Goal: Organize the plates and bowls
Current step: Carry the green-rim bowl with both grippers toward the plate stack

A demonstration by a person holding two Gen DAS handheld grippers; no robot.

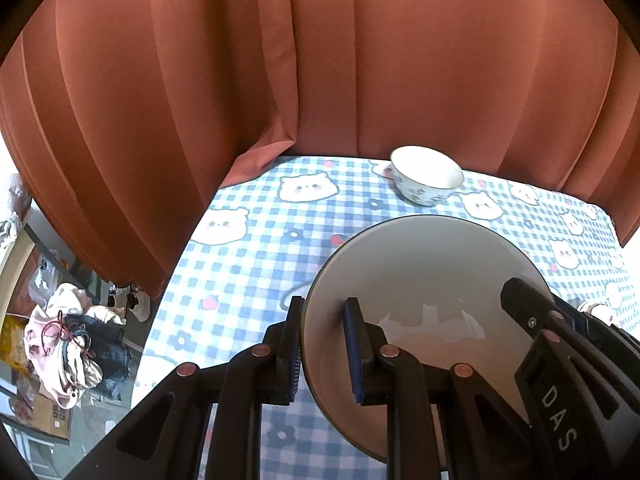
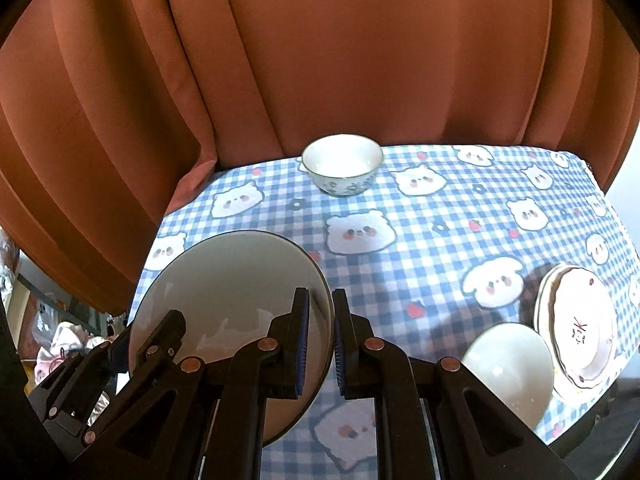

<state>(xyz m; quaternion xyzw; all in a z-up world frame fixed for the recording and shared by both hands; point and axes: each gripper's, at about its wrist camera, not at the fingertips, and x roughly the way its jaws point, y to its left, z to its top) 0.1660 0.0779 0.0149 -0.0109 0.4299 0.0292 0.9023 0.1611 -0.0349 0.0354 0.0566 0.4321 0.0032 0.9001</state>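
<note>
A large pale grey plate [image 1: 420,280] is held just above the checked tablecloth [image 1: 248,264]. My left gripper [image 1: 324,344] is shut on the plate's left rim. My right gripper [image 2: 322,340] is shut on its right rim; the plate also shows in the right wrist view [image 2: 228,288]. A small white bowl with a blue floral pattern [image 1: 426,176] stands at the table's far edge, also seen in the right wrist view [image 2: 342,164]. A plain white bowl [image 2: 508,364] and a stack of patterned plates [image 2: 580,328] sit at the near right.
A rust-coloured curtain [image 1: 320,60] hangs right behind the table. The table's left edge [image 1: 172,280] drops to a floor with a pile of clothes [image 1: 72,344] and boxes.
</note>
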